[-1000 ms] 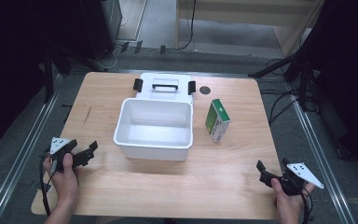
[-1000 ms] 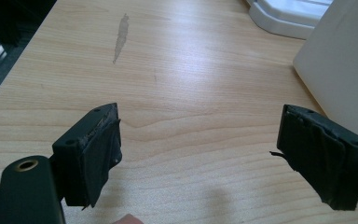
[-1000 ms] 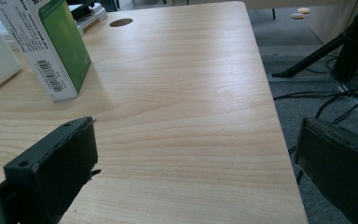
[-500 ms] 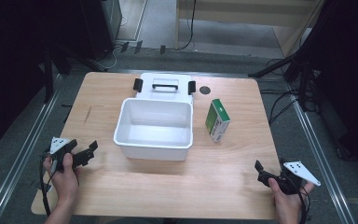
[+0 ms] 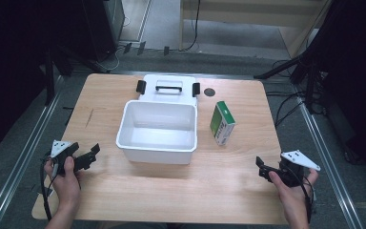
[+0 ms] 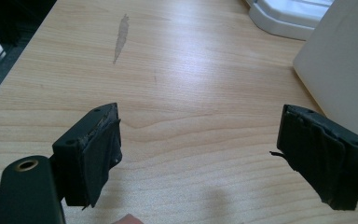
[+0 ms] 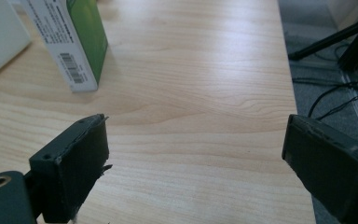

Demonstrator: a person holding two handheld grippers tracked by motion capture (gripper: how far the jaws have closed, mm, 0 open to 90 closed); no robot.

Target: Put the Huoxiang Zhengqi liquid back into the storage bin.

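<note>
An empty white plastic bin (image 5: 157, 131) stands mid-table, its white lid (image 5: 168, 88) with black clips and a handle lying flat just behind it. A green and white carton (image 5: 222, 122) stands upright to the bin's right; in the right gripper view the carton (image 7: 72, 42) is at the upper left. My left gripper (image 5: 94, 153) rests low at the table's front left, open, with bare wood between its jaws (image 6: 196, 154). The right gripper (image 5: 260, 167) is at the front right, open and empty (image 7: 196, 163).
The bin's side wall (image 6: 340, 70) is close on the right in the left gripper view. A dark round hole (image 5: 209, 92) sits in the wooden table (image 5: 219, 191) near the back. Cables and stand legs (image 5: 295, 71) lie on the floor beyond the right edge.
The right gripper has edged slightly left and forward. The left gripper has hardly moved.
</note>
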